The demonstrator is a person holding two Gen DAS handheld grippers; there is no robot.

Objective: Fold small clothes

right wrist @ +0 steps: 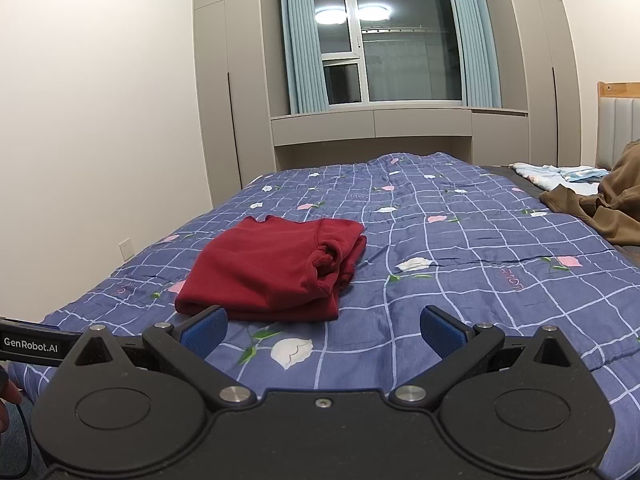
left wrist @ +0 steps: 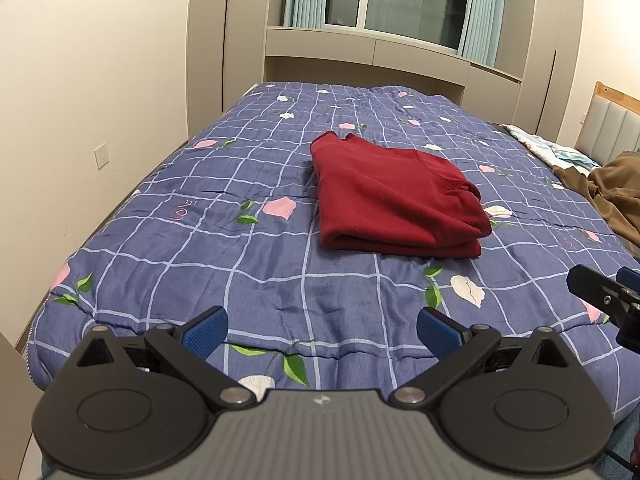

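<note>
A dark red garment point(left wrist: 394, 196) lies folded into a compact rectangle on the blue checked floral quilt point(left wrist: 200, 248), near the middle of the bed. In the right wrist view the same red garment point(right wrist: 276, 270) sits left of centre on the quilt point(right wrist: 460, 280). My left gripper point(left wrist: 322, 330) hovers over the near edge of the bed, open, with nothing between its blue pads. My right gripper point(right wrist: 324, 328) is also open and empty, just in front of the garment's near edge. Part of the right gripper point(left wrist: 608, 300) shows at the right edge of the left wrist view.
A brown garment point(right wrist: 604, 208) and a pale blue cloth point(right wrist: 560, 174) lie at the head of the bed, by the headboard point(right wrist: 618, 128). Grey wardrobes point(right wrist: 236, 92) and a curtained window point(right wrist: 396, 40) stand beyond the far side. A white wall point(left wrist: 92, 92) runs along the left.
</note>
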